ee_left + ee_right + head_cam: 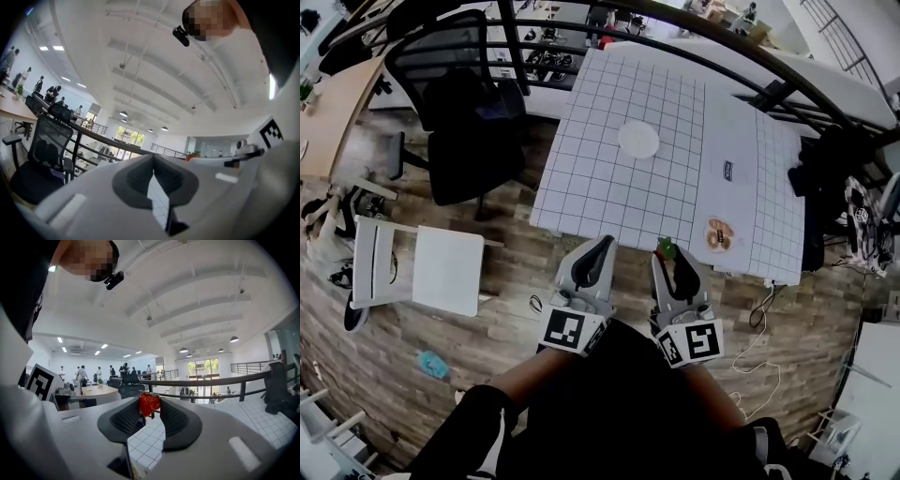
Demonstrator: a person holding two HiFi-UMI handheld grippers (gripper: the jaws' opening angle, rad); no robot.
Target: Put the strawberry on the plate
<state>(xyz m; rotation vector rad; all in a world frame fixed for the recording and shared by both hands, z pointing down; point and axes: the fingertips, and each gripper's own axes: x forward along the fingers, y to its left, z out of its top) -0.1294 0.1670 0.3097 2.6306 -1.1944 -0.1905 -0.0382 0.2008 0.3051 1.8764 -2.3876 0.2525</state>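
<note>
The strawberry point(149, 404) sits pinched at the very tips of the right gripper point(669, 257). In the right gripper view, its two dark ribbed fingers point(123, 421) press on it from either side. They stand apart by the width of the fruit, and the red body with a bit of green leaf rises just above them. Below the fruit, the gap between the fingers shows the white gridded cloth of the tabletop point(609, 187).

In the head view the strawberry hangs at the near edge of the tabletop. The round white plate point(638, 140) lies well apart from it, farther away and slightly left, around the middle of the cloth.

The left gripper point(603, 244) is just beside the right one, on its left and also at the near edge. Its fingers point(138, 176) are pressed together at the tips with nothing between them. Only a narrow wedge of gridded cloth shows lower down, where the pads curve apart.

In the head view the strawberry is only a small speck of red and green, and the right fingers cover its sides. The person's dark sleeves cover the rear of both grippers behind the marker cubes. A small round brownish thing point(719, 233) lies on the cloth near the right near corner, too small to identify. A black railing cuts across the far edge of the tabletop. The plate shows in the head view alone.
</note>
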